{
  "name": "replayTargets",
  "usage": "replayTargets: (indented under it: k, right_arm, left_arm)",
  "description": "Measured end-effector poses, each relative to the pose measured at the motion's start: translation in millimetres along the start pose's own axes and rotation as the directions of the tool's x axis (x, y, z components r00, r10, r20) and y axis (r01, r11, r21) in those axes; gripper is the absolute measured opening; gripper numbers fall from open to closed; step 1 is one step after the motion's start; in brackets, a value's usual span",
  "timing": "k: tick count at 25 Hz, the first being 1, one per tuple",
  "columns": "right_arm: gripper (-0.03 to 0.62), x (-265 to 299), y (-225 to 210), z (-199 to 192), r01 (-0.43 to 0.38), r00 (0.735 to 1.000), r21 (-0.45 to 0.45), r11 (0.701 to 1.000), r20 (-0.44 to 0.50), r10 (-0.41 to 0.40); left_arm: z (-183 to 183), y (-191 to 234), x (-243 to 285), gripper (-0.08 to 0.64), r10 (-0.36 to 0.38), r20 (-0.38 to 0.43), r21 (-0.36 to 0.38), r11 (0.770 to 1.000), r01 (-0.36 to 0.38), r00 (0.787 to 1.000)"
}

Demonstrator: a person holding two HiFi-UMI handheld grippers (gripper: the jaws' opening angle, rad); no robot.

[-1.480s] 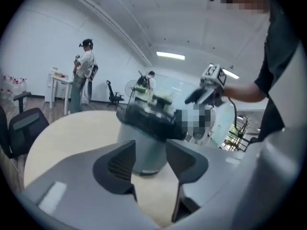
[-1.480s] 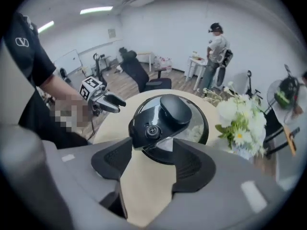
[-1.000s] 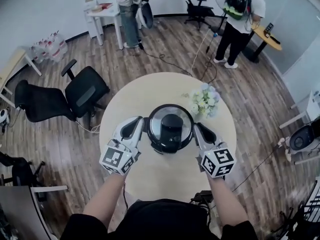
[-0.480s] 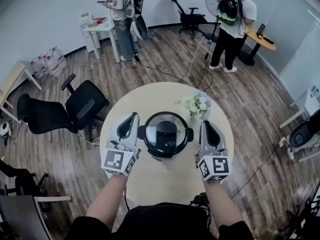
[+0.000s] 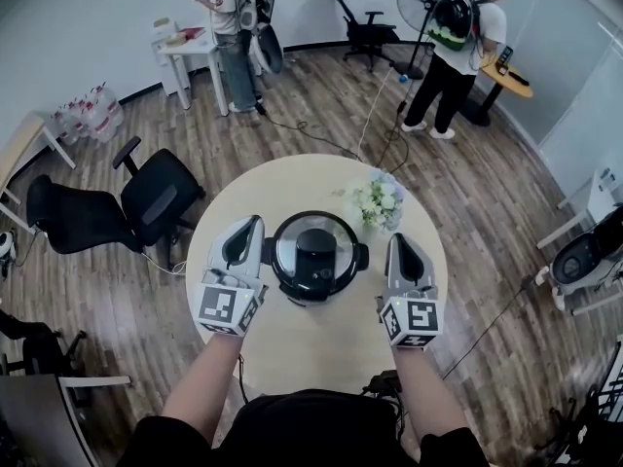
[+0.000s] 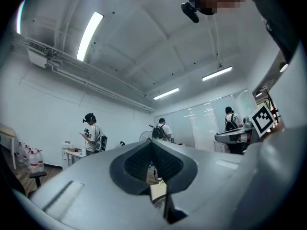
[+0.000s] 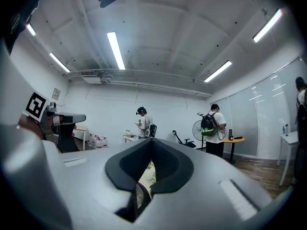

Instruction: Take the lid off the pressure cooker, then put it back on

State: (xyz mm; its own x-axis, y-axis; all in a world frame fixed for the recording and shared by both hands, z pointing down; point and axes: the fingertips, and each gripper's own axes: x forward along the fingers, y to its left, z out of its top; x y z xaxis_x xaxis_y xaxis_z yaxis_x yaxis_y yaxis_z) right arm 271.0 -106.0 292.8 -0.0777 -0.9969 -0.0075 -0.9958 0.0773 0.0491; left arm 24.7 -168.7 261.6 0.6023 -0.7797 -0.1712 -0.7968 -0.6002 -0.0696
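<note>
The black pressure cooker [image 5: 313, 254] stands in the middle of the round table [image 5: 292, 185], its lid with a black centre handle [image 5: 317, 245] sitting on the pot. My left gripper [image 5: 248, 225] hangs just left of the cooker's side handle, apart from it, jaws shut and empty. On the other side my right gripper [image 5: 397, 240] is a little off the right side handle, also shut with nothing in it. Both gripper views look level over the room, with the left gripper [image 6: 152, 143] and the right gripper [image 7: 152, 141] showing closed jaws.
A bunch of pale flowers [image 5: 378, 200] stands on the table behind and right of the cooker, near my right gripper. Black office chairs [image 5: 161, 191] are to the table's left. Two people [image 5: 446, 47] stand at the far side; cables cross the wooden floor.
Both grippers have drawn away from the cooker's side handles, outward and upward. The right jaws have closed the last bit. The cooker and lid stay in place.
</note>
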Motion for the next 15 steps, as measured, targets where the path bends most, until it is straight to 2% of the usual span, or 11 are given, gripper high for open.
replayTargets:
  k: [15]
  right_arm:
    - [0.006, -1.8, 0.0, -3.8, -0.013, 1.000, -0.035, 0.999, -0.017, 0.012]
  left_arm:
    - [-2.4, 9.2, -4.8, 0.000, 0.026, -0.012, -0.009, 1.000, -0.026, 1.000]
